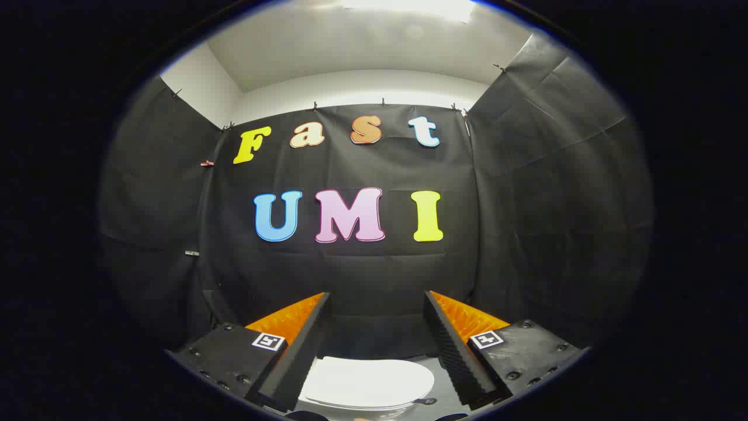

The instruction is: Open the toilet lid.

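- As seen from the gripper view, lid (367,381): white, flat, closed; lies low, below and just ahead of the fingers, visible in the gap between them.
- Lid, position: nearer the left finger than the right; its rounded right edge stops short of the right finger; its left edge runs behind the left finger's tip.
- Lid, axis: visible outline is broader across the view than deep, so its long axis appears to run left to right; the fisheye bend and the partial view make this uncertain. Which end carries the hinge cannot be told.
- Lid, rim: near edge shows a thin shadowed lip above the seat or bowl beneath; a likely place to hook a finger under, as a judgement.
- Gripper (377,345): fingers spread wide, holding nothing, touching nothing; aimed level at the wall, not down at the lid.
- Fingers (292,356): black ribbed pads, orange backs, one to each side of the lid.
- Coming move, judged: tip downward and forward to reach the lid's edge.
- Wall (362,275): black cloth, well beyond the lid.
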Tool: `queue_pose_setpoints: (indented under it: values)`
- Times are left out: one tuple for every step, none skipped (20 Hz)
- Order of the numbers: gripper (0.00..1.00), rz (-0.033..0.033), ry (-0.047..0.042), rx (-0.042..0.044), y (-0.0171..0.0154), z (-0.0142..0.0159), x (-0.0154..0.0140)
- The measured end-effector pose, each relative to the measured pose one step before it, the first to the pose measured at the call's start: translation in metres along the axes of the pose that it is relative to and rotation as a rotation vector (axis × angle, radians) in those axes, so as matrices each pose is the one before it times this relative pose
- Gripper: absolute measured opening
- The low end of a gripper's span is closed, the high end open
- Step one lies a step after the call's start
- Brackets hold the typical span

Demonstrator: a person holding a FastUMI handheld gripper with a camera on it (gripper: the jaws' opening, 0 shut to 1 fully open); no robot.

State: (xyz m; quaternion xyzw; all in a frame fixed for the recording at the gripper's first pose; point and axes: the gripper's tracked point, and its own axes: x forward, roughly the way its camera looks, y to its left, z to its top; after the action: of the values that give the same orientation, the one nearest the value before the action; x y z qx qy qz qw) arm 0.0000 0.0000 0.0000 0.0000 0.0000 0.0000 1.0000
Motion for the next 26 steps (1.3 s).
queue_pose_setpoints:
  values:
    - [0.99, -0.00369, -0.00007, -0.00105, -0.00134, 0.00026, 0.00114]
    - [0.99, -0.00258, -0.00009, -0.00064, -0.00066, 0.00048, 0.00068]
    - [0.99, -0.0009, -0.00032, -0.00026, 0.00001, 0.00012, -0.00051]
    - [0.99, 0.00023, -0.00184, 0.00067, -0.00052, 0.00127, -0.00033]
    - [0.99, 0.0014, -0.00324, 0.00168, -0.00039, 0.00153, -0.00068]
    - [0.99, 0.00055, -0.00253, 0.00196, -0.00009, 0.00102, 0.00045]
    - [0.99, 0.00106, -0.00091, 0.00143, 0.00022, 0.00048, -0.00068]
    - [0.99, 0.00206, -0.00018, 0.00135, -0.00048, 0.00001, -0.00049]
    - [0.99, 0.00167, 0.00035, 0.00027, 0.0005, -0.00009, -0.00045]
    - [0.99, 0.00147, 0.00009, 0.00007, -0.00036, 0.00038, 0.00054]
    - [0.99, 0.00149, 0.00061, 0.00018, 0.00027, -0.00041, -0.00025]
    - [0.99, 0.00167, 0.00019, 0.00117, 0.00021, 0.00064, -0.00049]
    - [0.99, 0.00124, -0.00052, 0.0023, -0.00028, 0.00047, -0.00032]
    - [0.99, 0.00065, -0.00048, 0.0021, -0.00052, 0.00014, -0.00076]
    - [0.99, -0.00041, 0.00055, 0.00081, -0.0006, -0.00017, 0.00092]
    - [0.99, -0.00041, 0.00086, 0.00055, -0.00016, -0.00005, 0.00089]
    - [0.99, -0.00008, 0.00192, 0.00036, 0.00023, -0.00087, 0.0007]
    - [0.99, 0.00051, 0.00171, 0.00027, -0.00019, -0.00001, -0.00086]
    - [0.99, 0.00013, 0.00214, 0.00012, -0.00049, -0.00106, 0.0006]
    - [0.99, 0.00133, 0.00123, 0.00122, 0.00009, -0.00011, -0.00023]
    - [0.99, 0.00124, 0.00042, 0.00149, 0.0005, 0.00039, 0.00086]
    - [0.99, 0.00092, -0.0005, 0.0015, 0.0, 0.00064, 0.0004]
    - [0.99, 0.00128, -0.00064, 0.00092, 0.00017, -0.00028, -0.00054]
    - [0.99, 0.00052, -0.00081, 0.00054, -0.00019, -0.00002, 0.00015]
    - [0.99, 0.0, 0.00033, 0.00089, 0.00033, -0.00003, 0.00076]
    - [0.99, 0.0001, 0.00075, 0.00141, -0.00045, -0.00021, -0.0001]
